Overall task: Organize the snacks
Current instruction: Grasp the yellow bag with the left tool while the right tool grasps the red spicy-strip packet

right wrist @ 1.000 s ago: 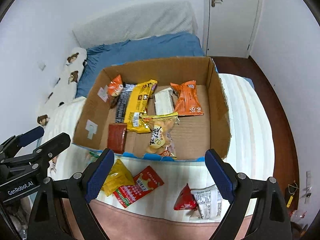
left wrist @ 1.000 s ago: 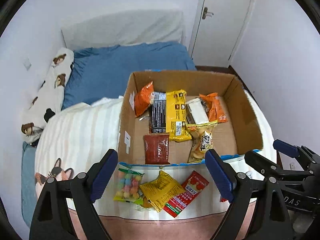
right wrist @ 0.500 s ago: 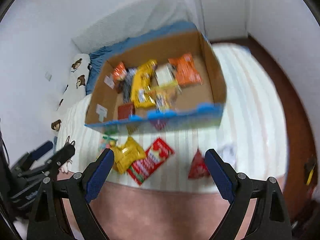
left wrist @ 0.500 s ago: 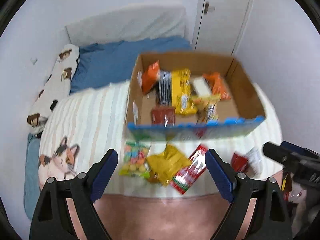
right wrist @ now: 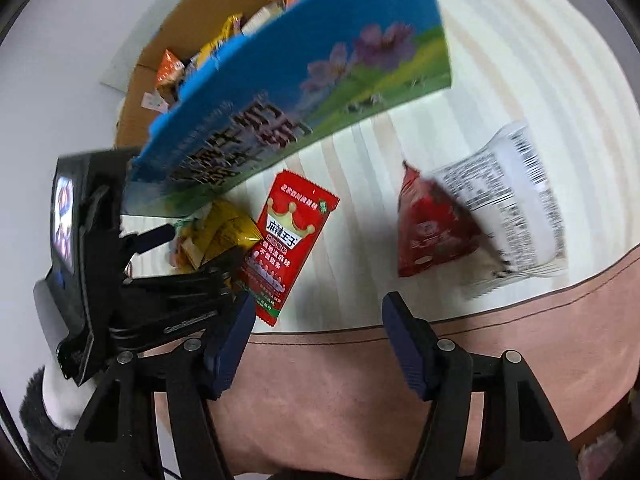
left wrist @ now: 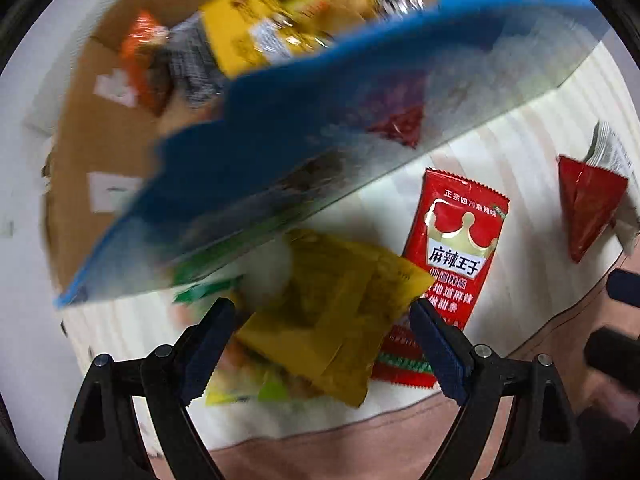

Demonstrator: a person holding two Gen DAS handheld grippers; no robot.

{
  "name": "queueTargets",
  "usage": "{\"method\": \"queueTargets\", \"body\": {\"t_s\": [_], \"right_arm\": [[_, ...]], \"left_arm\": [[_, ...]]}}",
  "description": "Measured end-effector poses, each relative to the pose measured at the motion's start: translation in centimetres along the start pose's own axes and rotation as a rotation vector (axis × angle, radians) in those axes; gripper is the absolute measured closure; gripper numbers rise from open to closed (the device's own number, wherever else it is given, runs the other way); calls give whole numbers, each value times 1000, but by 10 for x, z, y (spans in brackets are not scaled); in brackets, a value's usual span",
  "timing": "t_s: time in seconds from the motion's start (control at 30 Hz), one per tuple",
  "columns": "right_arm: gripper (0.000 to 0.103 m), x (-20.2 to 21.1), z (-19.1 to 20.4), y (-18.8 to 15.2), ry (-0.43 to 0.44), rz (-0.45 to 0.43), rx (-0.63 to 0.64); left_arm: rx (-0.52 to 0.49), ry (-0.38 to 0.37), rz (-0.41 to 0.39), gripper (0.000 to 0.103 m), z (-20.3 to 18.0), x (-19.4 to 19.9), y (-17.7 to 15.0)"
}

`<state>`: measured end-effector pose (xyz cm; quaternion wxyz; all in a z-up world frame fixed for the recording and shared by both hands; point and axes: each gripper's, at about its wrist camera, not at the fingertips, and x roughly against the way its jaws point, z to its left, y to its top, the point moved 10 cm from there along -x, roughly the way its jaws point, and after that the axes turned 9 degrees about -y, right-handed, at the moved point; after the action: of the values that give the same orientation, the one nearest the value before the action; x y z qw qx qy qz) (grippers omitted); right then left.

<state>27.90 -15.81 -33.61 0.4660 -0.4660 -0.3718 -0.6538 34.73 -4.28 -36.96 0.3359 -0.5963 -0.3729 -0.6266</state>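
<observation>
The left tongs (left wrist: 318,342), just narrowed yet apart, straddle the yellow packet (left wrist: 332,312) on the bed (left wrist: 520,152) before the box (left wrist: 280,140); the right tongs (right wrist: 318,340), also just narrowed, hold nothing; the red packet (right wrist: 290,240) lies lengthwise just ahead.

A red snack packet (left wrist: 452,264) lying near the box (right wrist: 304,92) shows a gold crown above the Chinese characters 麻辣王子. Large dark characters on the box's blue side are too blurred to read, as is the fine print and barcode on the white packet (right wrist: 508,188) at right.
</observation>
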Motion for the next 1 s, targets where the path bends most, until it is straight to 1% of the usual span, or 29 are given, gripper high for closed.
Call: {"method": "queueTargets", "body": {"t_s": [0.03,0.07,0.13,0.2,0.23,0.3,0.33,0.43,0.53,0.6,0.67,0.73,0.77,0.83,0.87,0.93,1.0], "right_arm": [[35,-4,3,0,1,7,-5],[35,-10,5,1,5,17,-14],[35,-20,5,-1,0,30,-25],[35,-32,10,-2,3,44,-52],[35,-37,12,-2,5,52,-66],[35,-50,20,1,2,60,-91],[35,-55,23,3,-6,57,-101],[34,-72,39,16,-39,24,-139],[33,-89,53,23,-122,17,-151],[33,-100,61,23,-229,1,-99],[36,-102,66,21,-277,-23,-54],[43,-104,72,15,-328,-37,57],[44,-104,75,9,-345,-43,142],[46,-105,77,-7,-353,-11,259],[46,-103,75,-15,-349,0,286],[47,-102,69,-38,-354,49,370],[47,-99,60,-65,-338,98,435]], "left_arm": [[18,-18,-8,39,1,-1,0],[58,-45,-15,48,3,-2,-3],[146,-97,-39,50,11,1,-11],[256,-120,-72,54,25,7,-26],[318,-129,-90,54,32,11,-35],[455,-173,-125,54,44,16,-59],[501,-176,-138,54,48,18,-71],[605,-185,-164,54,58,20,-98],[674,-197,-166,54,65,15,-121],[708,-195,-165,54,70,12,-137],[724,-191,-160,54,73,10,-151],[731,-198,-153,54,72,8,-164],[733,-200,-148,54,70,6,-171],[731,-207,-135,54,65,3,-186],[730,-215,-128,54,60,1,-193],[723,-229,-116,54,46,-5,-209],[715,-249,-98,54,32,-9,-223]]}}
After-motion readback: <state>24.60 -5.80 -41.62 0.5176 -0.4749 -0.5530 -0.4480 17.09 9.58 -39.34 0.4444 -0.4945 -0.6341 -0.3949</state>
